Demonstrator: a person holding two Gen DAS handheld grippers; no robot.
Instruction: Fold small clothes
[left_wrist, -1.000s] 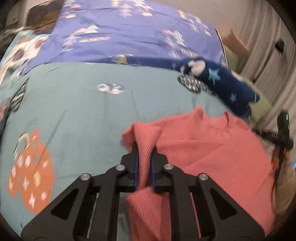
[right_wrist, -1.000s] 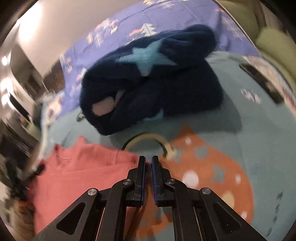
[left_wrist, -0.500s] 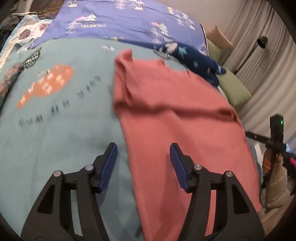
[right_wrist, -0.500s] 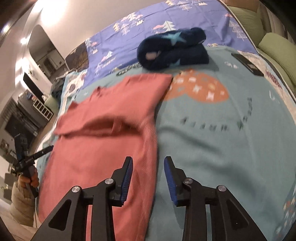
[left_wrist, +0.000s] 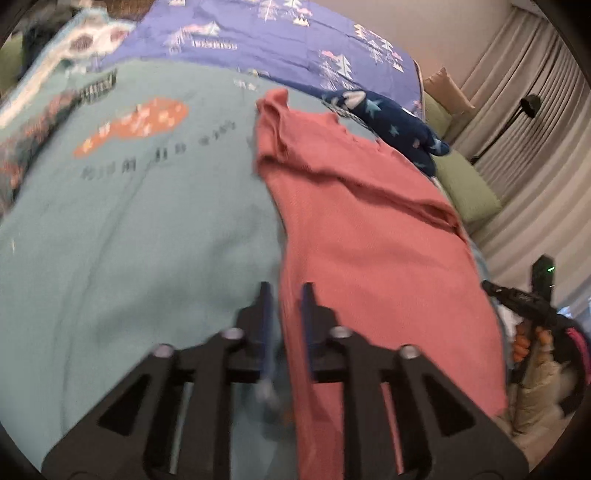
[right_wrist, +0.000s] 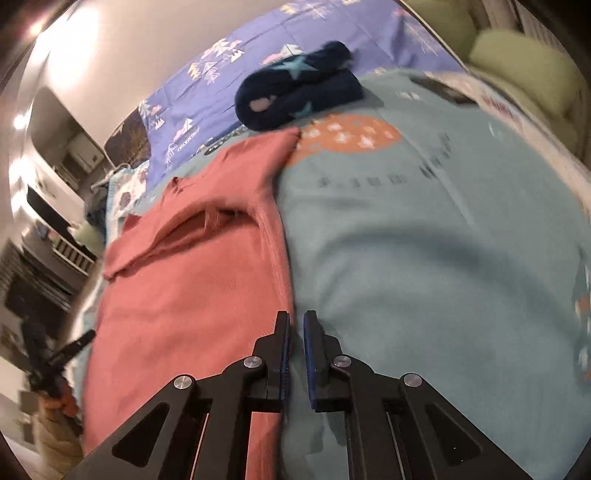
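The left gripper (left_wrist: 286, 295), jaws just closing, straddles the edge of the red shirt (left_wrist: 369, 236); the right gripper (right_wrist: 295, 325) is closed at the opposite edge.

A salmon-pink knitted top (left_wrist: 369, 236) lies spread down the right of the frame on a teal printed bedspread (left_wrist: 129, 229). At bottom centre, the left gripper (left_wrist: 286, 295), its jaws just closing, pinches the top's left edge between blue-padded fingers (left_wrist: 266, 314).

We see the left gripper (left_wrist: 286, 295) and right gripper (right_wrist: 296, 325) as matte black linkages. Silver screws stud them. Blue pads (right_wrist: 306, 354) line the fingers.
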